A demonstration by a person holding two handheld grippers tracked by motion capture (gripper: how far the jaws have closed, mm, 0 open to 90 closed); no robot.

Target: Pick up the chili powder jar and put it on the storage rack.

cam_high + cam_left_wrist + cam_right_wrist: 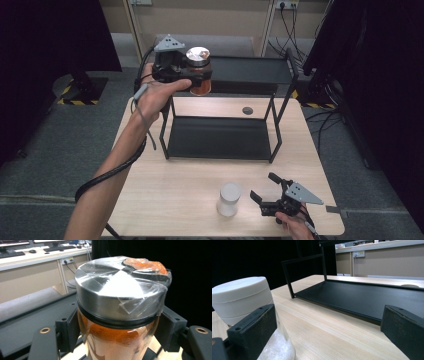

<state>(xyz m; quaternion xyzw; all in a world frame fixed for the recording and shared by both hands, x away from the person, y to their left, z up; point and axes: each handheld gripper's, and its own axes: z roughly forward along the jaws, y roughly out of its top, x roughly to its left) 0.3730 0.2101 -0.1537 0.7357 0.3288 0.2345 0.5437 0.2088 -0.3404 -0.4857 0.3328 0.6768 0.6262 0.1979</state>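
A glass jar of orange powder [198,54] with a silver lid under clear film hangs above the left end of the black rack's top shelf [250,70]. My left gripper [197,80] is shut on its glass body just below the lid. In the left gripper view the jar [120,290] sits between the pads [72,327], which press on both sides. Near the table's front edge my right gripper [263,186] stands open, just right of a white-lidded jar [229,199]. In the right gripper view that jar [242,297] is beside the left jaw, outside the gap.
The black two-tier rack has its lower shelf [220,137] bare, mid-table. A small dark round disc [247,110] lies on the wooden table [175,200] behind the rack. Dark curtains hang on both sides, and cables run along the back wall.
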